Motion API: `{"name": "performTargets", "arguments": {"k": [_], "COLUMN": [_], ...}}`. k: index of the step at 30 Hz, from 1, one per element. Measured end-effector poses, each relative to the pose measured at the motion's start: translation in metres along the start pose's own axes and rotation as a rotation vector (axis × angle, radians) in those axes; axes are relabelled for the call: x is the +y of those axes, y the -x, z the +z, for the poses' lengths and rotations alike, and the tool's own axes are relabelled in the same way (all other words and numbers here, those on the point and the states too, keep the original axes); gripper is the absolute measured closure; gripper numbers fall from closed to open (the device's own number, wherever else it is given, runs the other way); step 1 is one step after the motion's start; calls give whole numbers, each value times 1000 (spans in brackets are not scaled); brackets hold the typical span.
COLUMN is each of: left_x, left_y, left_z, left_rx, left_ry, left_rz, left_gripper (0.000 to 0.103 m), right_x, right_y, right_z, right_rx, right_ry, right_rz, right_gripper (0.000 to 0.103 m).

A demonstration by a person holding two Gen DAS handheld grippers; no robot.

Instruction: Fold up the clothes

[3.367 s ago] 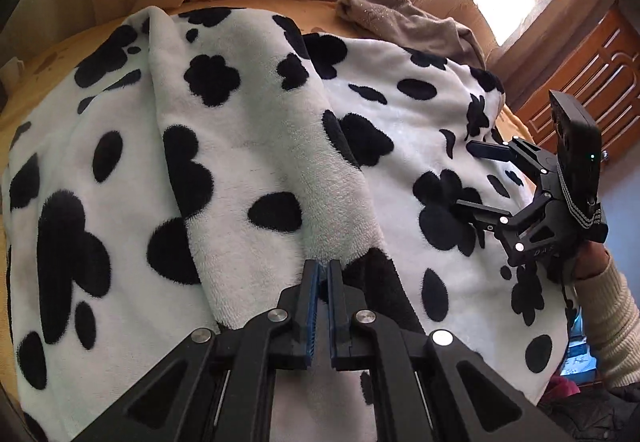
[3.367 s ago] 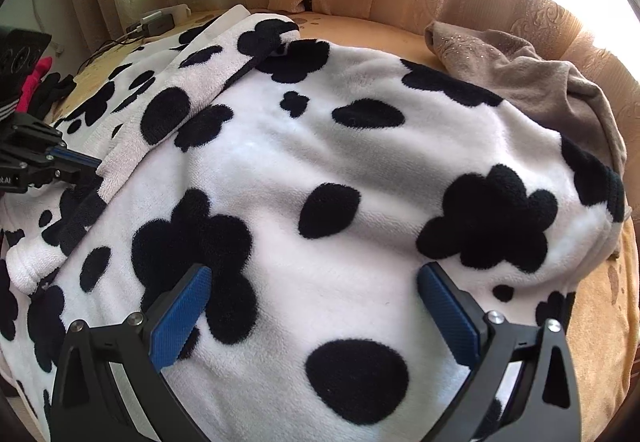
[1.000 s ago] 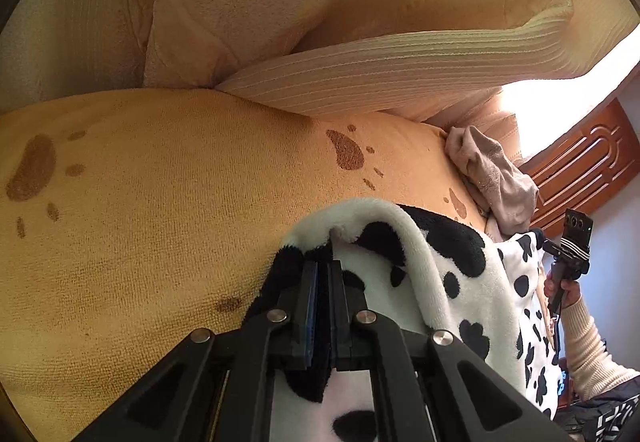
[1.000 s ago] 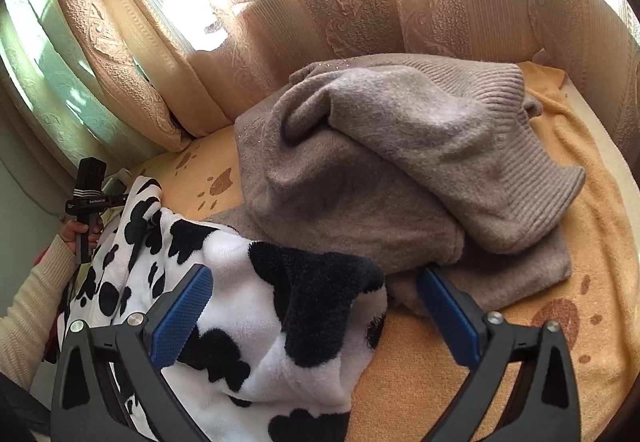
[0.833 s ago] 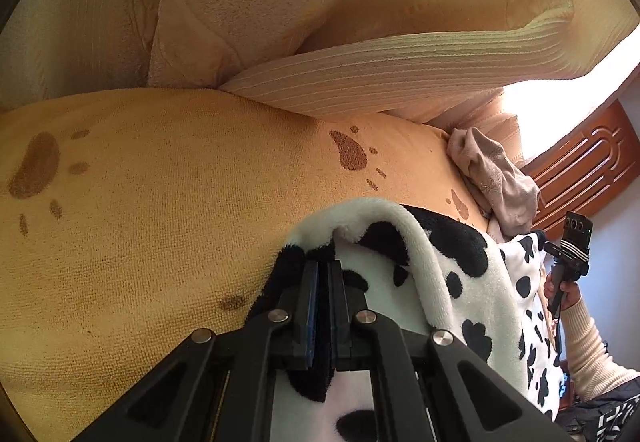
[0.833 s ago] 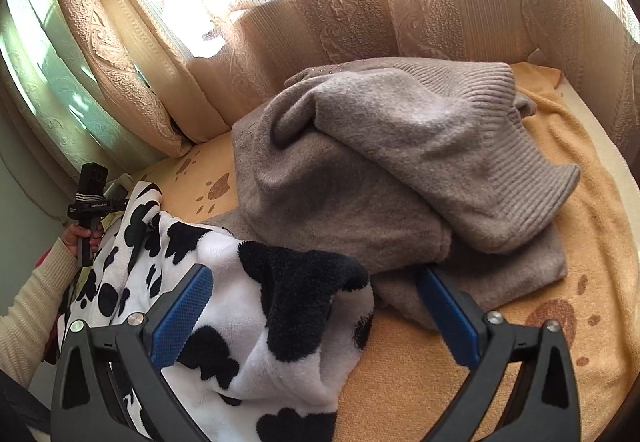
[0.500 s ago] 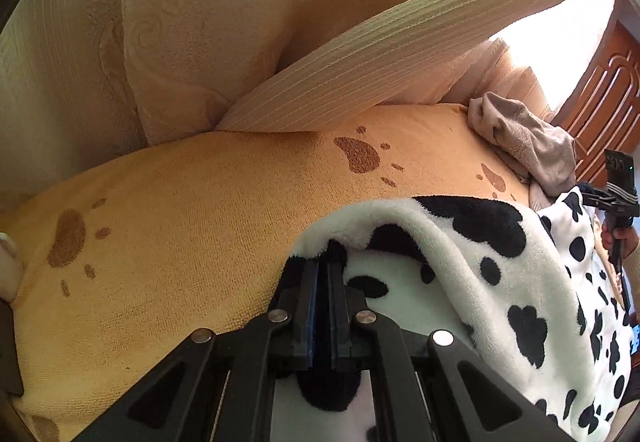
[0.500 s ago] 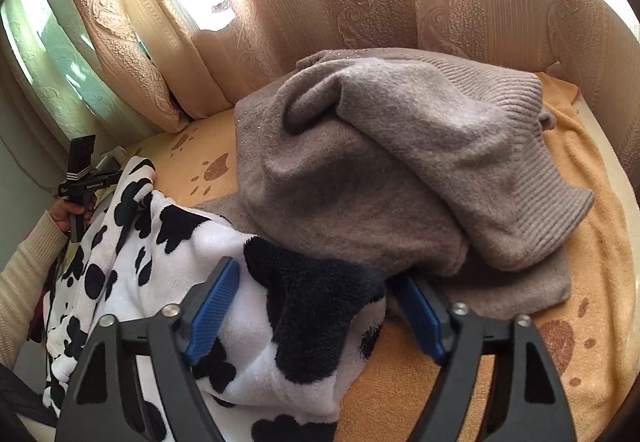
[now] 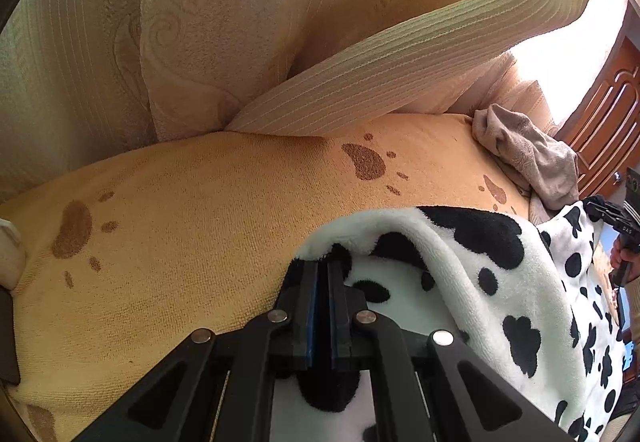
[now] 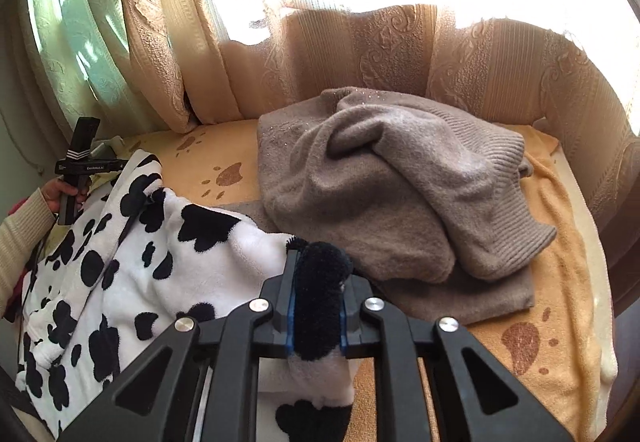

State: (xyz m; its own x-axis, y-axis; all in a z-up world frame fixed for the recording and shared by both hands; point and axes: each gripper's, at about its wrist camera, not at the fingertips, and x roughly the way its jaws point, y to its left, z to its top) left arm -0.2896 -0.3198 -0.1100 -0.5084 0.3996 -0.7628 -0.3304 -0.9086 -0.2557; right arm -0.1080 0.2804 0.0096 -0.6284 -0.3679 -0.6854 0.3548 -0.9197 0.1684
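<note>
The left hand-held gripper (image 9: 323, 274) and the right hand-held gripper (image 10: 316, 282) each pinch an edge of the spotted fleece (image 10: 224, 254) lying on the bed (image 9: 200, 209). The fleece's lower part runs out of frame; the grey sweater (image 10: 400, 193) beside it is bunched.

Both views ride low and close over the bed — the left wrist faces the curtains, the right the window; both share the spotted fleece (image 9: 520, 282) and grey sweater (image 10: 400, 193).
</note>
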Motion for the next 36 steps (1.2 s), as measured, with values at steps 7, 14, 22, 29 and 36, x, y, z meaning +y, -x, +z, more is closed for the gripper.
{"name": "performTargets", "arguments": {"k": [7, 14, 22, 29, 36], "left_x": [-4, 0, -13, -61, -130], "left_y": [-3, -5, 35, 131, 218], "left_z": [3, 3, -13, -52, -129], "left_rx": [19, 27, 25, -74, -143], "left_ry": [-26, 20, 117, 125, 45], "left_rz": [45, 40, 116, 87, 42], "left_gripper": [98, 98, 98, 98, 98], "right_x": [8, 1, -3, 63, 178], "right_y": [-4, -8, 33, 103, 135], "right_z": [2, 3, -7, -37, -103], "right_rx": [5, 7, -96, -157, -90], "right_ry": [33, 9, -35, 64, 251], "right_rz": [-5, -9, -103, 99, 438], "right_gripper": [86, 86, 15, 13, 0]}}
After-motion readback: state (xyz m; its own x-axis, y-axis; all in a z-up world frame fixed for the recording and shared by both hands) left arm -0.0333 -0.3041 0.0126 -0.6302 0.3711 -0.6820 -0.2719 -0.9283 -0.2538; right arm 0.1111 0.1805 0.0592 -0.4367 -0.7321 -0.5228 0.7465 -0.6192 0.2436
